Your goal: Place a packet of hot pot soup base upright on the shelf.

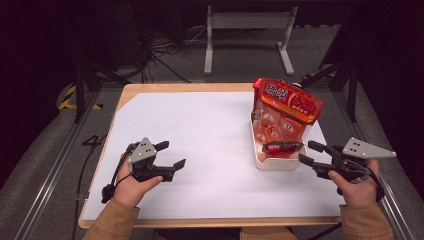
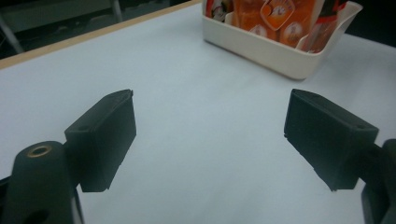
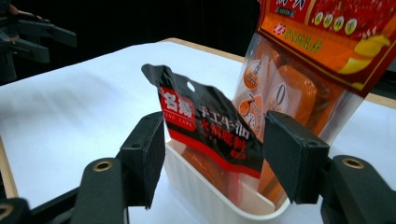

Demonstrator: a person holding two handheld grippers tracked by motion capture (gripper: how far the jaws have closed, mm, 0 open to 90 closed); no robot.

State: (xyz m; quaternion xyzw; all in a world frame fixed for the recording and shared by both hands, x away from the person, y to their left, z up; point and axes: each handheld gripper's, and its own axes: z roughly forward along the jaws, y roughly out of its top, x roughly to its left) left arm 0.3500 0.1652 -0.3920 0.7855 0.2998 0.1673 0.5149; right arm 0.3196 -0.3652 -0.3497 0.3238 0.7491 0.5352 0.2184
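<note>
Two grippers sit low over one big white sheet (image 1: 210, 150) that covers a wooden table (image 1: 190, 87). The white tub (image 1: 272, 162) is my landmark. Past the table, beyond the tub, the room is dark, with a grey floor, black cables and a pale metal frame (image 1: 248, 37).

Far to the left of the tub is the left gripper (image 1: 169, 155), held in a hand with a tan sleeve. Its jaws are spread wide with only bare sheet between them. It holds nothing and touches nothing. In the left gripper view the tub (image 2: 280, 51) is ahead and to the right, well apart from the black blocky jaws.

The tub is smooth plastic with round corners. A tall shiny bag (image 1: 287, 107) stands in it, red on top and clear below, with orange snack packs inside. At the tub's near end a small black and red packet (image 1: 282, 146) stands up, crinkly and glossy, with a little hole near its top.

Just right of the tub is the right gripper (image 1: 311, 152). Its jaws are wide and have let go. In the right gripper view the small packet (image 3: 205, 123) stands between the flat black pads (image 3: 149, 154), and the pads do not press on it.
</note>
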